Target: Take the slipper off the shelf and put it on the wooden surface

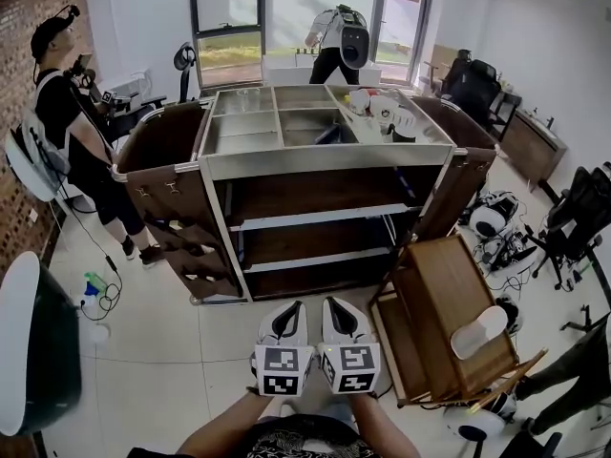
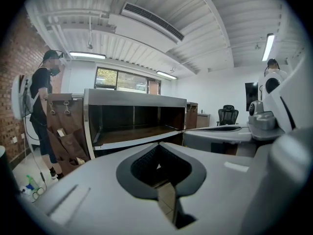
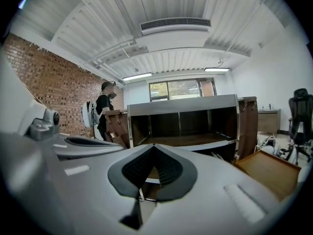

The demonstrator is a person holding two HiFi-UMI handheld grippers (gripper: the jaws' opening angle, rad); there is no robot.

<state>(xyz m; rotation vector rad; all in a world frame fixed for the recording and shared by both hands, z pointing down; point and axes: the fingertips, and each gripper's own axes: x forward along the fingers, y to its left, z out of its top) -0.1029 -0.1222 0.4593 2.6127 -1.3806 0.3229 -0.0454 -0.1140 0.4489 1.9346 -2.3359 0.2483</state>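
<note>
A white slipper (image 1: pixel 480 330) lies on the tilted wooden surface (image 1: pixel 434 294) at the right of the head view, well right of both grippers. The shelf unit (image 1: pixel 315 216), with a metal frame and dark wooden boards, stands ahead; its boards look bare. My left gripper (image 1: pixel 284 324) and right gripper (image 1: pixel 344 322) hang side by side in front of the shelf, low in the head view, both shut with nothing in them. In the left gripper view the shut gripper (image 2: pixel 159 166) faces the shelf (image 2: pixel 137 131). In the right gripper view the gripper (image 3: pixel 154 168) faces the shelf (image 3: pixel 186 140), with the wooden surface (image 3: pixel 271 173) at lower right.
White items (image 1: pixel 377 105) fill a top compartment of the shelf unit. A person (image 1: pixel 67 113) stands at the left, another (image 1: pixel 334 31) at the back window. Office chairs (image 1: pixel 582 218) and white devices (image 1: pixel 492 216) crowd the right floor. A bottle (image 1: pixel 94 284) lies at left.
</note>
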